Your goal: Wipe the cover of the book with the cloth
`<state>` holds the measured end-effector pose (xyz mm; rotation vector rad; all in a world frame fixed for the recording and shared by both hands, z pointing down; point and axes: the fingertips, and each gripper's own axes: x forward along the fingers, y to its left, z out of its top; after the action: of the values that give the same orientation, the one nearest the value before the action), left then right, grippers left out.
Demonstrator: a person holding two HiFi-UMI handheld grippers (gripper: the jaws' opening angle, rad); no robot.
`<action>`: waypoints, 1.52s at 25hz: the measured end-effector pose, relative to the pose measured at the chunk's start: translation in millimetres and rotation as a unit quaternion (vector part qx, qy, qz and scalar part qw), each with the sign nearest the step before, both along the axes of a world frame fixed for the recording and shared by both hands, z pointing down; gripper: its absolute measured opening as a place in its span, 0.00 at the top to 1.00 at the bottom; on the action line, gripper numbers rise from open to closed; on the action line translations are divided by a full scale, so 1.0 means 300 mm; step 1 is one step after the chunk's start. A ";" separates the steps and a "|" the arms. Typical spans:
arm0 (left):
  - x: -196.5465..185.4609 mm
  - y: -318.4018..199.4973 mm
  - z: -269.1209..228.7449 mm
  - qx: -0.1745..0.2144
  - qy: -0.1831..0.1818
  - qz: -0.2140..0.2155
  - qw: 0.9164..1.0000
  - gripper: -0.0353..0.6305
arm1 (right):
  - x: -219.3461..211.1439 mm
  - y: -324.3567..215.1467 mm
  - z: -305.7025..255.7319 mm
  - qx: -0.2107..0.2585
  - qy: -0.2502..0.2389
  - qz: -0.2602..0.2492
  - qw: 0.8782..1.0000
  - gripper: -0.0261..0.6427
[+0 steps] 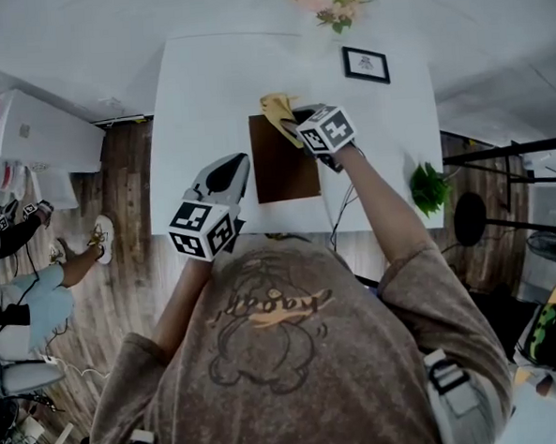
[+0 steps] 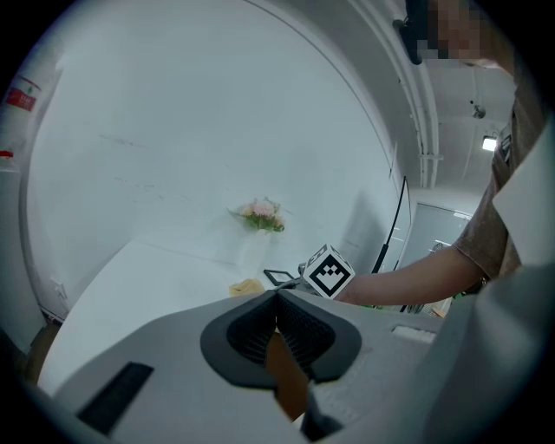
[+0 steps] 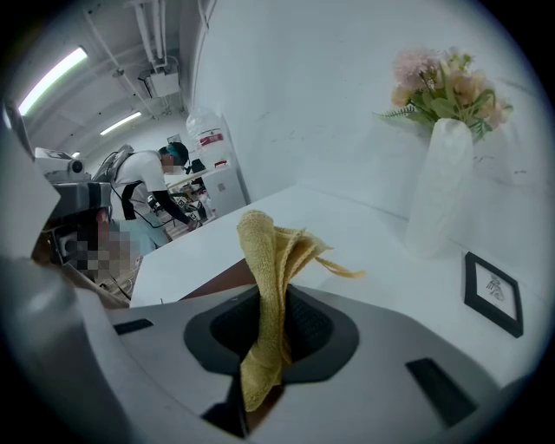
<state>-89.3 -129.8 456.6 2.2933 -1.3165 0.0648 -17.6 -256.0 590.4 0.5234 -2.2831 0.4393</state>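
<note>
Two handheld tools work at a brown book [image 1: 284, 164] on a white bench [image 1: 204, 89].
The right tool [image 1: 297, 123] grasps a yellow cloth [image 1: 278, 107] at the book's far edge. The left tool [image 1: 243, 164] is clenched, jaws together, beside the book's left edge. The book lies flat near the bench's front.

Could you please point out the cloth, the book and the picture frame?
cloth [image 3: 264, 277], right gripper view, folded middle.
book [image 1: 284, 164], head view, bare brown cover.
picture frame [image 1: 366, 65], head view, its centre.
</note>
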 end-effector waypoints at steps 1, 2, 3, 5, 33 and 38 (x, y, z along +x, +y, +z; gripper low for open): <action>0.004 0.005 -0.002 0.001 0.000 0.002 1.000 0.94 | 0.004 0.012 -0.001 -0.001 0.000 0.000 1.000 0.87; 0.008 0.011 -0.005 0.001 0.000 0.004 1.000 0.94 | 0.008 0.026 -0.002 -0.002 0.000 0.001 1.000 0.87; 0.011 0.018 -0.007 0.002 0.001 0.006 1.000 0.94 | 0.012 0.042 -0.003 -0.003 -0.002 0.002 1.000 0.87; 0.015 0.036 -0.013 0.004 0.002 0.009 1.000 0.94 | 0.018 0.078 -0.006 -0.006 -0.006 0.005 1.000 0.87; 0.129 0.069 -0.018 0.003 0.009 0.049 0.999 0.94 | 0.161 0.498 0.034 -0.044 -0.037 0.002 0.998 0.87; 0.159 0.073 -0.018 0.003 0.012 0.061 0.998 0.94 | 0.189 0.556 0.030 -0.060 -0.052 0.014 0.997 0.87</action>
<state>-41.4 -107.8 451.2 2.3692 -1.1660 0.0741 39.1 -89.2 599.4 0.4827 -2.3325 0.6272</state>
